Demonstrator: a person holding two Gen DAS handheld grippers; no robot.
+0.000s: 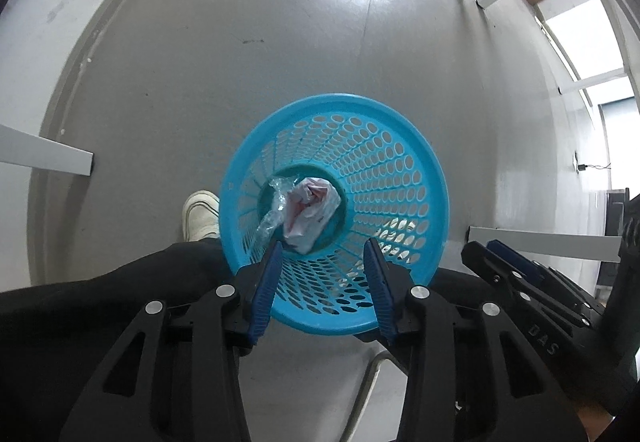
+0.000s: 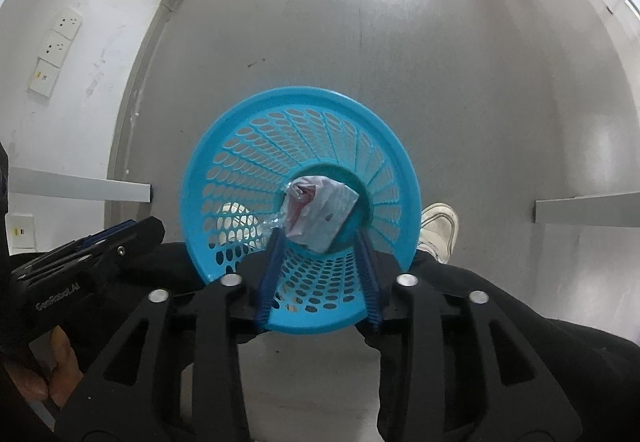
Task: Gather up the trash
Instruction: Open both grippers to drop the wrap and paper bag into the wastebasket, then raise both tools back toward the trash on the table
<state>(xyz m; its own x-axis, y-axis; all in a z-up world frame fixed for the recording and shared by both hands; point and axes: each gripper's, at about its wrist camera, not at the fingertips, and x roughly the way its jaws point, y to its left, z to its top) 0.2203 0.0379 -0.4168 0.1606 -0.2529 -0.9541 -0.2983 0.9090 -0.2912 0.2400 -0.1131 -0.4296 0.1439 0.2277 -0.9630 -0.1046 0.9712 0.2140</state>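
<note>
A blue perforated waste basket (image 1: 400,162) stands on the grey floor, seen from above in both views (image 2: 224,162). At its bottom lie a crumpled white and pink wrapper (image 1: 310,208) and a clear plastic piece (image 1: 274,210); both also show in the right wrist view, the wrapper (image 2: 320,210) and the plastic (image 2: 274,222). My left gripper (image 1: 322,248) is open and empty above the basket's mouth. My right gripper (image 2: 318,238) is open and empty above it too. Each gripper shows in the other's view, the right (image 1: 520,274) and the left (image 2: 100,246).
A person's black trouser legs and white shoes (image 1: 200,216) (image 2: 440,230) flank the basket. White table legs (image 1: 48,156) (image 2: 588,210) stand to both sides. Wall sockets (image 2: 56,46) sit on the left wall. A window (image 1: 580,22) is at the far right.
</note>
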